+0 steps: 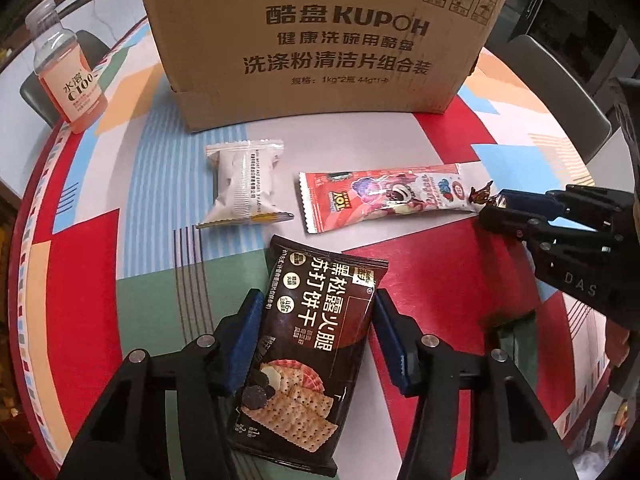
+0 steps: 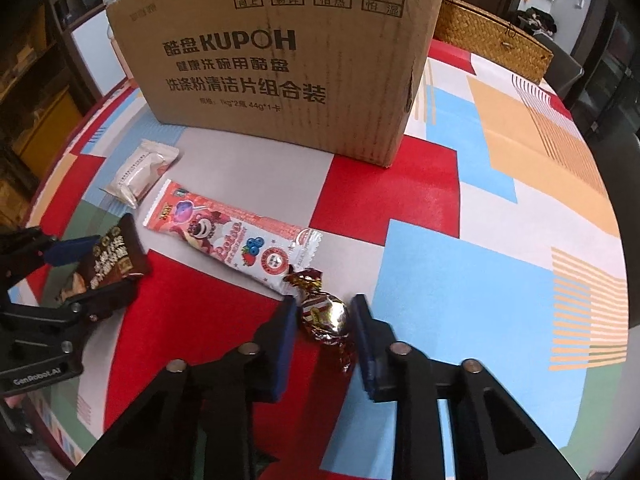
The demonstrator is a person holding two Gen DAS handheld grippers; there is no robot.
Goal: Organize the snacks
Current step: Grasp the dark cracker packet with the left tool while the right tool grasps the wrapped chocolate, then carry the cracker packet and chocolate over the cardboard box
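Snacks lie on the patterned worktop (image 1: 440, 140) before a cardboard box (image 1: 320, 40). The left gripper (image 1: 316, 332) has its jaws spread around a dark cracker packet (image 1: 308, 356); contact is unclear. The right gripper (image 2: 324, 320) straddles a foil candy (image 2: 324, 312), jaws apart. Only the left view shows a drink bottle (image 1: 64, 68); only the right, a wicker basket (image 2: 488, 36).

Both views are evenly lit in a warm, reddish cast, with only soft shadows under the box (image 1: 320, 44) on the table (image 1: 436, 128). Fisheye bends the table's edges and darkens the corners. The foil candy (image 2: 326, 312) glares, and the nearer fingers (image 2: 280, 344) look slightly blurred, perhaps from motion.
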